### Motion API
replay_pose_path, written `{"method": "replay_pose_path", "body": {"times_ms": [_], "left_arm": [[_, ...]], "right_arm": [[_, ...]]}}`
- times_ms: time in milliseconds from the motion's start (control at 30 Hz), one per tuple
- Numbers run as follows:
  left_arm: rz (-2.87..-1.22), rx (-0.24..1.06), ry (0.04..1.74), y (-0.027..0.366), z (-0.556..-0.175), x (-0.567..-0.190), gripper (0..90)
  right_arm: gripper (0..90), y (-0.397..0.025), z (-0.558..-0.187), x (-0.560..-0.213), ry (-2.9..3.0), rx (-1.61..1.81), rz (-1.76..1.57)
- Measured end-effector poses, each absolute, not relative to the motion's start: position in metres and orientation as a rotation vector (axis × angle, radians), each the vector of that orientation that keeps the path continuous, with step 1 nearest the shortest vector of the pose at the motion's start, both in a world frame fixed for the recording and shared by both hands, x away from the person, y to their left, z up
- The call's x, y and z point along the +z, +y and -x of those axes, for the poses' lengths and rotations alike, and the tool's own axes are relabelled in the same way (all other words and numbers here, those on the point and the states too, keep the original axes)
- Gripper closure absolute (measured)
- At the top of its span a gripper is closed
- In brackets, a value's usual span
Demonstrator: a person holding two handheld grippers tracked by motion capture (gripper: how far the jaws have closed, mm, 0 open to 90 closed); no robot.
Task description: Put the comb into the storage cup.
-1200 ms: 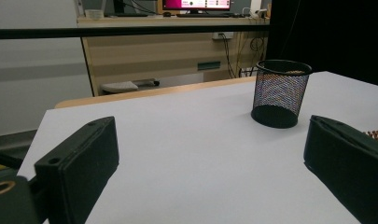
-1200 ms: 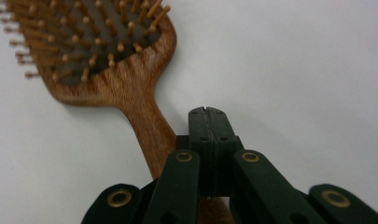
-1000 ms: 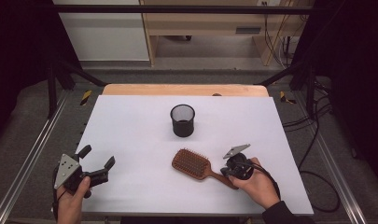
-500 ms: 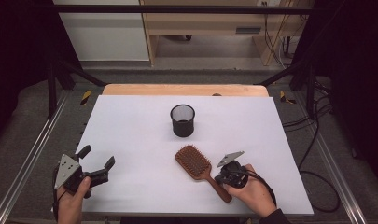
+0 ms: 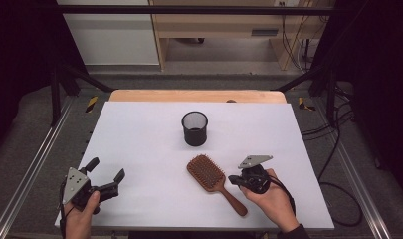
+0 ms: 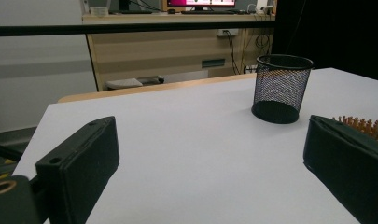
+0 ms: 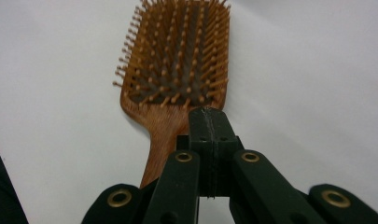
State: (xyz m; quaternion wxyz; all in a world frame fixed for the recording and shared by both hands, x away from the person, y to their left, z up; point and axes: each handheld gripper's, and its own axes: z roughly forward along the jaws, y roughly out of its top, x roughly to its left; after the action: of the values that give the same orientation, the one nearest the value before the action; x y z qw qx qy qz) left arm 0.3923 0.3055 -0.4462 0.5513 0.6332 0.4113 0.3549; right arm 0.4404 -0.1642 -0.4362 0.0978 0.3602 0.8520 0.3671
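High view: a wooden paddle hairbrush [image 5: 212, 177] lies bristles-up on the white surface [image 5: 139, 129], head toward the black mesh cup [image 5: 194, 128], handle slanting toward the near edge. The right gripper [image 5: 237, 180] sits just beside the handle, pointing at its neck; the left gripper [image 5: 107, 175], well apart at the near left corner, has its jaws spread wide around nothing. Left gripper view: both black jaws stand far apart over bare surface, with the mesh cup [image 6: 281, 88] upright beyond and the hairbrush bristles [image 6: 364, 128] just past the right-hand jaw. Right gripper view: the right gripper [image 7: 210, 128] has its jaws pressed together with no gap, their tips above the neck of the hairbrush [image 7: 177, 60]; they clamp nothing. Judged from its build, the hairbrush is light, rigid and smooth-lacquered; the narrow handle or neck offers the surest hold, while the pins would flex.
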Motion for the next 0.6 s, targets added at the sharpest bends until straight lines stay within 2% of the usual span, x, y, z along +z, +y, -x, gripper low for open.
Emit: {"method": "replay_pose_path", "body": {"times_ms": [433,567,600], "left_arm": [[-1.511,0.919,1.067,0.314,-0.398,-0.455,3.7],[-1.509,0.935,1.096,0.317,-0.399,-0.457,3.7],[-1.504,0.934,1.104,0.318,-0.400,-0.458,3.7]], "right_arm": [[90.0,-0.156,-0.441,-0.428,2.517,1.054,-1.055],[67.0,-0.154,-0.440,-0.427,2.511,1.040,-1.090],[59.0,-0.153,-0.440,-0.427,2.512,1.029,-1.095]]}}
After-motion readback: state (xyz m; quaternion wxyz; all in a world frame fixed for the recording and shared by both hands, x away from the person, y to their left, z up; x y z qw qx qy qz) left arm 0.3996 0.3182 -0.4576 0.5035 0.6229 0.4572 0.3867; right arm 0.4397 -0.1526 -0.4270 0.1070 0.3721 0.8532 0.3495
